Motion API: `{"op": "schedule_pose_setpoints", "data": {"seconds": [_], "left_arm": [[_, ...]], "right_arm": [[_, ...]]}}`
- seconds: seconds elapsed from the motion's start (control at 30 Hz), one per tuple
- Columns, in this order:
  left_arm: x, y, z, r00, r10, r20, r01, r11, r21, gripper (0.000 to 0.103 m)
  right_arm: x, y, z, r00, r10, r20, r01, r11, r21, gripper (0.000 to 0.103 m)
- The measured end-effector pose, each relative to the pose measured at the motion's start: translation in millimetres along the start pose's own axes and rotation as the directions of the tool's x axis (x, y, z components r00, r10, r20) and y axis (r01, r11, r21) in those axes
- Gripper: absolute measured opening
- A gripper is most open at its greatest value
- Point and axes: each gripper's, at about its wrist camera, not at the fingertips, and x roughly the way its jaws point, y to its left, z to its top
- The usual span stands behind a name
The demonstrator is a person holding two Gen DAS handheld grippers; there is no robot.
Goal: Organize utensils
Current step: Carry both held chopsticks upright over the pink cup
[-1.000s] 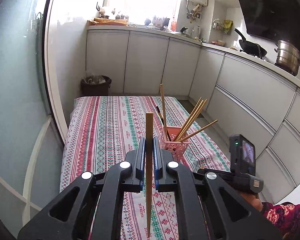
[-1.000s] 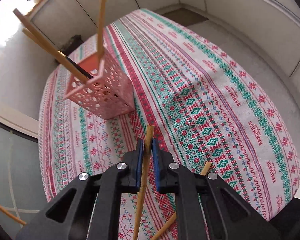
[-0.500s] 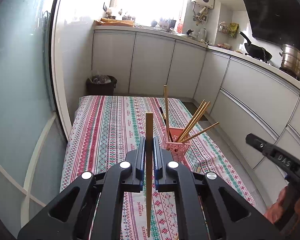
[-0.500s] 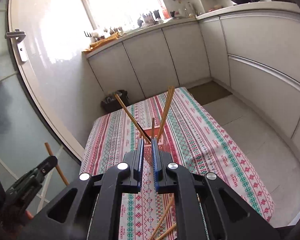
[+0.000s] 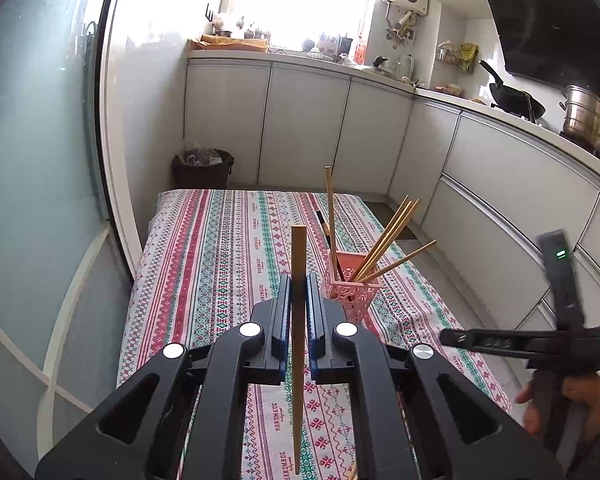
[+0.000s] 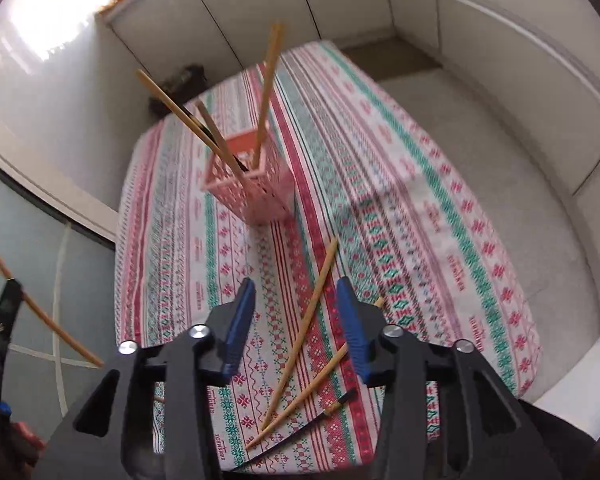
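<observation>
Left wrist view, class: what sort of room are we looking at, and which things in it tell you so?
Most likely a home kitchen. A dark wok and a steel pot stand on a counter over pale cabinets, and a pink holder of chopsticks stands on a table with a patterned cloth.

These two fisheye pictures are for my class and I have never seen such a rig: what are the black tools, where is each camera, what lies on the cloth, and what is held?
No robot here: a person holds a two-finger tool in each hand, with a camera on each looking along its fingers. The left camera shows the left tool shut on one wooden chopstick. The right camera shows the right tool with its jaws just opened and nothing between them. On the striped tablecloth stands a pink basket already holding several chopsticks; more loose chopsticks lie on the cloth under the right tool. The person's hand gripping the right tool shows at the left camera's edge.
</observation>
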Motion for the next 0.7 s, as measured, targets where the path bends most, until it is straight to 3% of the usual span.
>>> {"op": "schedule_pose_setpoints", "data": {"seconds": [0.07, 0.17, 0.37, 0.43, 0.47, 0.53, 0.6, 0.7], "left_arm": [[-1, 3, 1, 1.0, 0.001, 0.004, -0.001, 1.0, 0.0, 0.006], [-2, 12, 0, 1.0, -0.004, 0.003, 0.004, 1.0, -0.02, 0.006], [-1, 22, 2, 1.0, -0.017, 0.0, 0.017, 0.999, -0.047, 0.006], [0, 22, 3, 1.0, -0.021, -0.001, 0.021, 0.999, -0.048, 0.006], [0, 21, 3, 1.0, -0.021, -0.001, 0.021, 0.999, -0.049, 0.006], [0, 20, 3, 1.0, -0.022, -0.002, 0.021, 0.999, -0.05, 0.006], [0, 20, 2, 1.0, -0.02, -0.004, 0.02, 0.999, -0.049, 0.006], [-1, 18, 1, 1.0, -0.021, 0.002, 0.021, 0.999, -0.05, 0.006]], "right_arm": [[43, -5, 3, 0.994, -0.036, -0.104, 0.041, 0.998, 0.051, 0.05], [91, -15, 7, 0.983, -0.036, -0.181, 0.062, 0.988, 0.142, 0.05], [136, -8, 17, 0.97, -0.132, -0.206, 0.163, 0.976, 0.143, 0.049], [136, 0, 12, 0.966, -0.192, -0.171, 0.212, 0.971, 0.106, 0.013], [132, 1, 7, 0.968, -0.217, -0.129, 0.231, 0.967, 0.109, 0.01], [125, -5, -5, 0.982, -0.177, -0.066, 0.185, 0.971, 0.154, 0.009], [116, -19, -16, 0.996, -0.092, -0.016, 0.093, 0.973, 0.214, 0.008], [87, -32, -28, 0.994, -0.014, 0.107, -0.01, 0.975, 0.222, 0.008]]}}
